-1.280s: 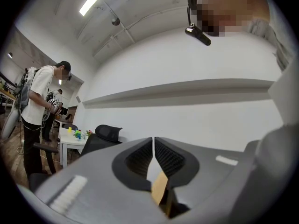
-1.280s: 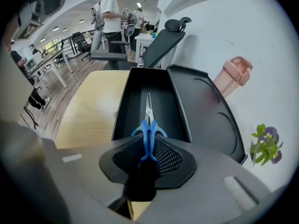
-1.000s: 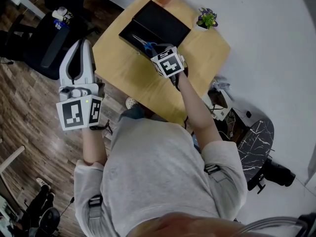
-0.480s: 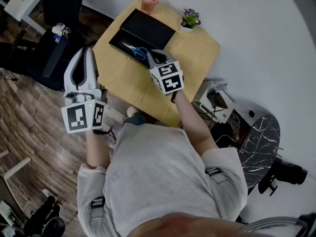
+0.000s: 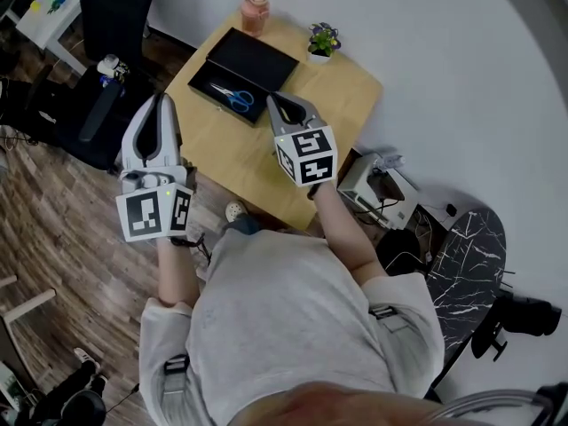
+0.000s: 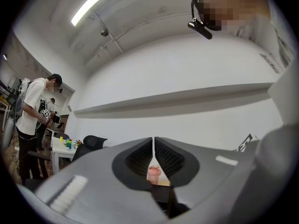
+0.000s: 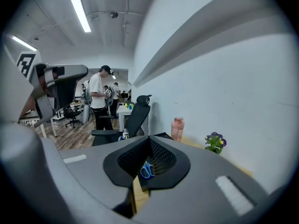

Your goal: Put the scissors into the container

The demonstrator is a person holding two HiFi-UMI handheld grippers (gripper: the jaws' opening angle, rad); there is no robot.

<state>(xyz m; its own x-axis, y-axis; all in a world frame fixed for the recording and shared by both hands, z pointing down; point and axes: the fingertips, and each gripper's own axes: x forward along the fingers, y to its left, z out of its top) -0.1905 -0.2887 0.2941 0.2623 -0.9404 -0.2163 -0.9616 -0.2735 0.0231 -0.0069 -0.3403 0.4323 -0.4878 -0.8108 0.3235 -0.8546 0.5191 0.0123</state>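
Note:
Blue-handled scissors (image 5: 232, 96) lie inside the flat black container (image 5: 262, 60) on the wooden table (image 5: 342, 87). My right gripper (image 5: 273, 98) hovers over the table just right of the container, shut with nothing in it. Between its jaws in the right gripper view (image 7: 149, 138) I see the scissors (image 7: 147, 169) below. My left gripper (image 5: 161, 98) is held off the table's left edge over the floor, shut and empty. In the left gripper view (image 6: 153, 139) the jaws meet at the tips.
A pink cup (image 5: 255, 7) and a small potted plant (image 5: 322, 40) stand at the table's far edge. A black office chair (image 5: 111, 25) is to the left, a box with cables (image 5: 377, 185) to the right. A person (image 7: 99, 101) stands across the room.
My right gripper has pulled back from the container toward me, and the scissors now lie uncovered inside it. The left gripper stays shut at the table's left.

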